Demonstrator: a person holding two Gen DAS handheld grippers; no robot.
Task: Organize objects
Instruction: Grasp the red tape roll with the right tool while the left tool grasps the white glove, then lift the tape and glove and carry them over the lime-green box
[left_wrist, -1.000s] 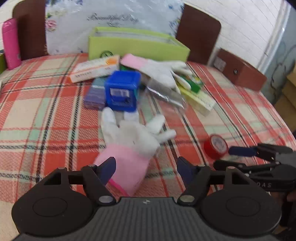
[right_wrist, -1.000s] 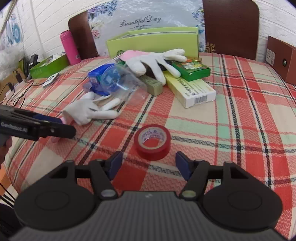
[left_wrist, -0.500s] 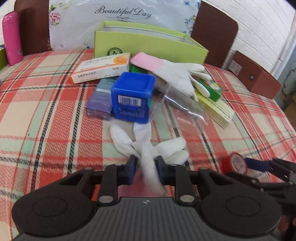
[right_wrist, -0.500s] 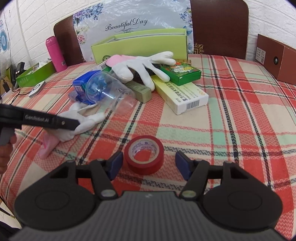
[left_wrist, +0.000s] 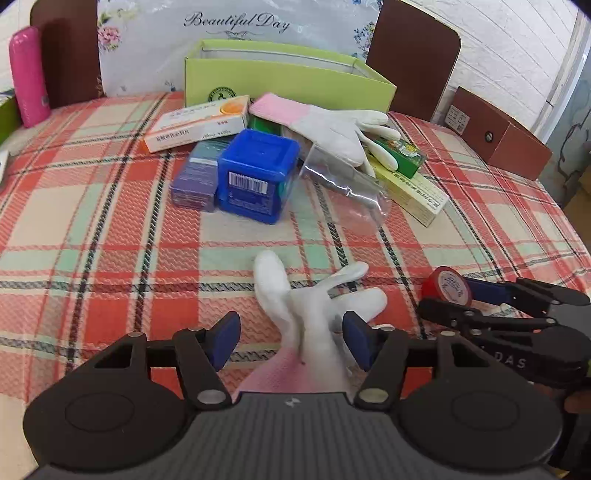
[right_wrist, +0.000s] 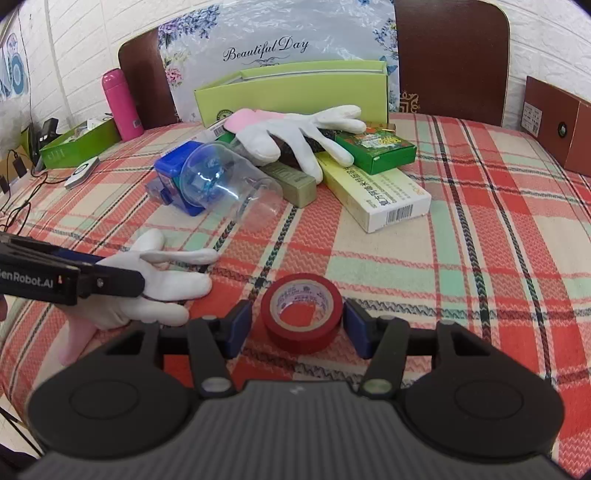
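On a table (left_wrist: 92, 229) draped in woven plaid cloth, the left gripper (left_wrist: 291, 341) has its jaws opening around a limp white cotton glove (left_wrist: 310, 310), while the right gripper (right_wrist: 298, 326) has its jaws closing, not yet touching, beside a glossy red tape roll (right_wrist: 301, 314).

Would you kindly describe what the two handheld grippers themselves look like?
Both match: the left gripper and right gripper have ribbed grey bodies, round black side housings, black linkage arms with silver pivots, and blue finger pads. White lettering marks their sides. No cables or sleeves show.
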